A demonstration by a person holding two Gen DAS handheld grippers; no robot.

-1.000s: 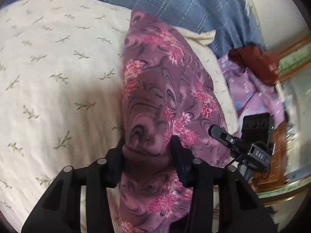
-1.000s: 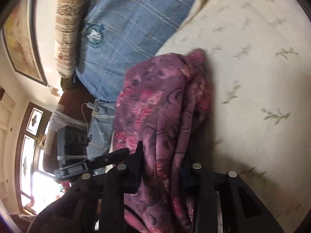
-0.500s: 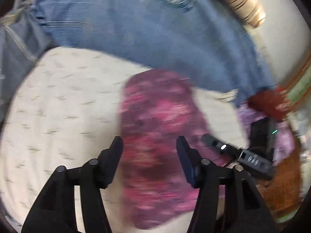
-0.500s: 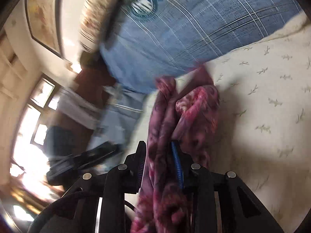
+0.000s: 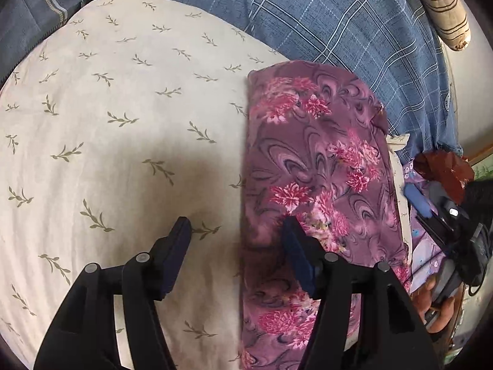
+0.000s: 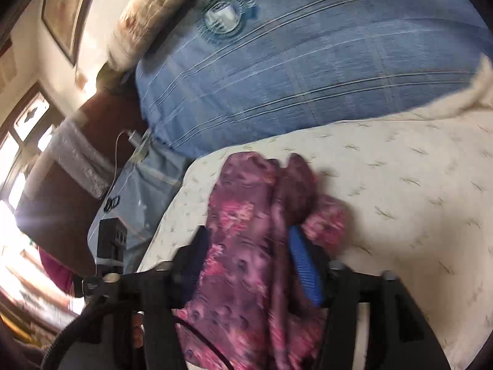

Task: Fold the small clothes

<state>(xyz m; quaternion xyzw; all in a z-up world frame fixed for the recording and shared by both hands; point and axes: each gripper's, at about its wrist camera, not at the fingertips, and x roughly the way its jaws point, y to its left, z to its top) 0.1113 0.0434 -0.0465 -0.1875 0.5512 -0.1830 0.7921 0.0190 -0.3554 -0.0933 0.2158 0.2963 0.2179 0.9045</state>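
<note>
- Left gripper (image 5: 235, 234), black with dark-blue pads: jaws wide, having just been opening. Nothing between the pads but bare sheet; its right-hand pad (image 5: 297, 256) overlapped only the garment's left margin. Reads as a release, the cloth let down to lie flat.
- Right gripper (image 6: 246, 246), black with one bright-blue ribbed pad (image 6: 303, 265): jaws likewise just opened and standing apart. Cloth draped slackly through the gap; the pads did not look to press on it, though blur left that edge uncertain.
- Purple floral-print fabric garment (image 5: 317, 166): lay as a long narrow band on the bed, left edge straight, apparently folded lengthwise. In the right wrist view its far end (image 6: 277, 185) was bunched, not squared.
- Cream bedsheet with small olive leaf sprigs (image 5: 123, 117): flat, open ground serving as the folding surface; garment near its right-hand edge.
- Blue checked pillow (image 5: 339, 30) beyond, touching the garment's far end.
- Judgement: lengthwise fold set down; a crosswise fold probably remained.
</note>
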